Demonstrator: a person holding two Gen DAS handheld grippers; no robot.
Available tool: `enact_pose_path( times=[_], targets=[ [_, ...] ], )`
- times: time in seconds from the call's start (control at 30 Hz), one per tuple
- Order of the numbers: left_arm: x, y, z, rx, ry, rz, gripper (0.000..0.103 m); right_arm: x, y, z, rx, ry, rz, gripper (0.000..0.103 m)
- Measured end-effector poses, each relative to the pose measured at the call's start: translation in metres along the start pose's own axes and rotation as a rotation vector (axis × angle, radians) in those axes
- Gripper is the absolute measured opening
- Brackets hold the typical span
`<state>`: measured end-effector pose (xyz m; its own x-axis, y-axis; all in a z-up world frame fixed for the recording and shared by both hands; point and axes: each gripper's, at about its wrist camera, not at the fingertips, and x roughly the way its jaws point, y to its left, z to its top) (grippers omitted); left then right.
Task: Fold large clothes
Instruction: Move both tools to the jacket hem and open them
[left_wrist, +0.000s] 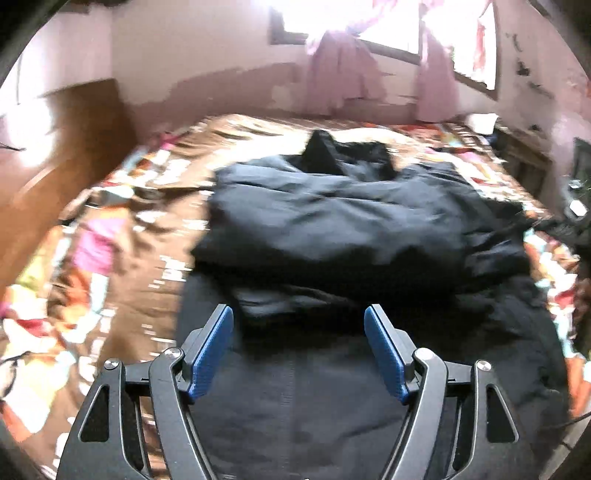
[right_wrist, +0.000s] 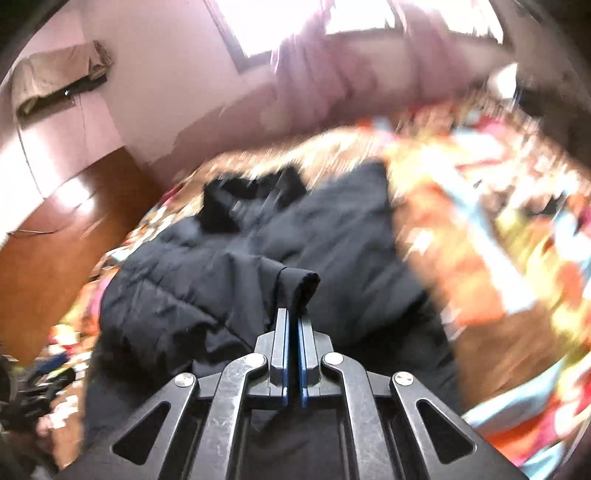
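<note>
The left gripper (left_wrist: 299, 354) stood with its blue-padded fingers (left_wrist: 216, 354) spread wide and nothing between them, hovering over the near part of the black jacket (left_wrist: 354, 221). The right gripper (right_wrist: 293, 325) had its fingers pressed together, pinching a rolled sleeve cuff (right_wrist: 301, 286) of the same jacket (right_wrist: 258, 266); the cuff stuck up just past the tips, toward 12 o'clock.

From the left wrist view the jacket lay bunched across the middle of the bed, its puffy body folded over itself, with the collar (left_wrist: 347, 155) raised at 12 o'clock of the heap and a flatter dark layer running toward 6 o'clock under the open fingers. In the right wrist view the quilted body spread from the gripper toward 10 o'clock, with the collar at 11 o'clock.

The jacket rested on a brown bedspread (left_wrist: 122, 236) with a bright multicoloured print. A brown wooden headboard (left_wrist: 62, 147) stood at 9 o'clock of the bed. Pink curtains (left_wrist: 340, 70) hung below a bright window (left_wrist: 384, 26) at 12 o'clock. Both views were blurred, the right one heavily.
</note>
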<state>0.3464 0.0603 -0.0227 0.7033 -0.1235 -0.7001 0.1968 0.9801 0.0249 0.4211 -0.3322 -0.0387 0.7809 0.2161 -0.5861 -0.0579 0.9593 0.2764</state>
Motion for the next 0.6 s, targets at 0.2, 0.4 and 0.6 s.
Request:
enact_pose_path(
  times=[0.2,0.4,0.6],
  targets=[
    [0.018,0.015,0.017,-0.043,-0.005,0.034,0.068,0.030,0.008,0.007,-0.092,0.032,-0.102,0.008],
    [0.064,0.017,0.074,-0.053,-0.063,-0.086,0.068,0.033,0.016,0.024,-0.220,-0.138,-0.103,0.054],
    [0.131,0.014,0.117,-0.061,0.010,-0.197,0.068,0.100,0.039,0.049,-0.219,0.078,0.213,0.054]
  ],
)
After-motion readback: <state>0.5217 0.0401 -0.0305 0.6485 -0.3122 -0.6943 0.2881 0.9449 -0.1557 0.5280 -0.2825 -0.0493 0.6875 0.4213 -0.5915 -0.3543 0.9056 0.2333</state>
